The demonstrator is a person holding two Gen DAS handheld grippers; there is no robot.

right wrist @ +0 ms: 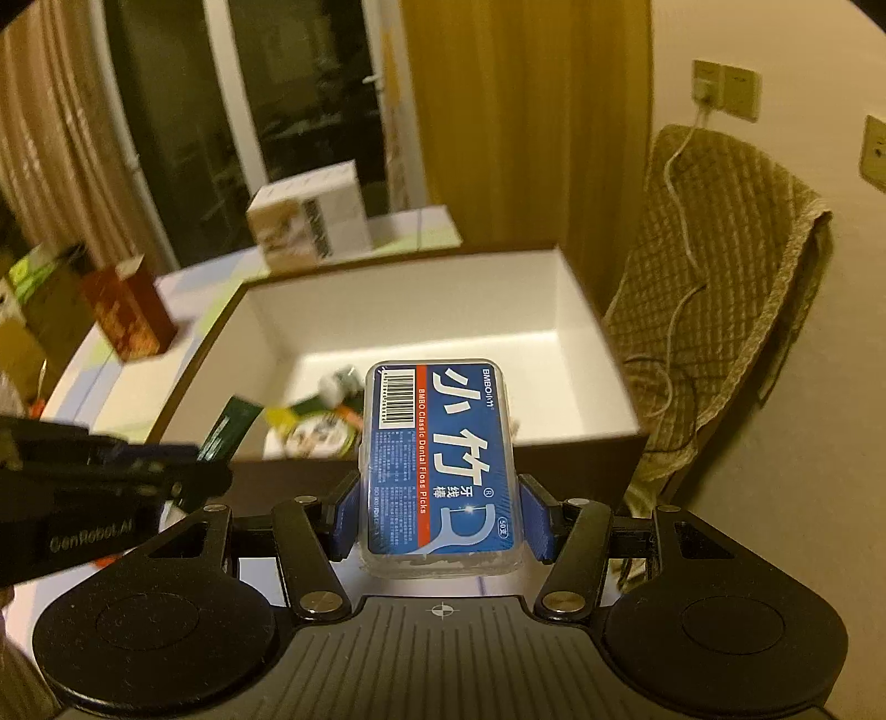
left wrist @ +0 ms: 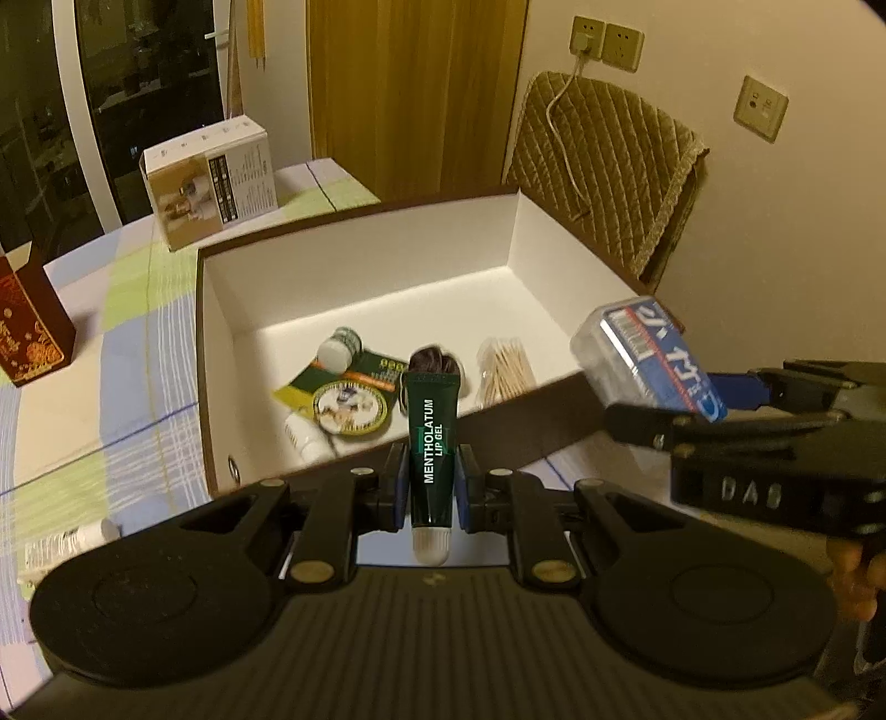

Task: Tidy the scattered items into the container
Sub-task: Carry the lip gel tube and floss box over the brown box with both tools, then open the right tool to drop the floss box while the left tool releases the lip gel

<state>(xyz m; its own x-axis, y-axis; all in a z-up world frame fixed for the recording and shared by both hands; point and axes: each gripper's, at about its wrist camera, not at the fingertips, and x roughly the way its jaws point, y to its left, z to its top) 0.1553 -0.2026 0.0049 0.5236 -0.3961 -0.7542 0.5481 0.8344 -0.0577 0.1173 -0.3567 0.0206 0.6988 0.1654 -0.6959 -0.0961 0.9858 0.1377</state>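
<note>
Jaws clamped: left gripper (left wrist: 431,487) pinches lip gel tube (left wrist: 432,443); right gripper (right wrist: 440,518) pinches floss box (right wrist: 440,459).

Dark-green lip gel tube (left wrist: 432,443); blue floss box (right wrist: 440,465); white-lined brown container (left wrist: 365,288).

Background stuff: a checked tablecloth (left wrist: 138,310) with a white carton (left wrist: 213,177) at the far end and a red box (left wrist: 30,327) on the left. A quilted chair (left wrist: 609,160) sits behind, a cable (left wrist: 559,127) draped over it from a wall socket (left wrist: 587,36). Dark window (left wrist: 149,83).
</note>
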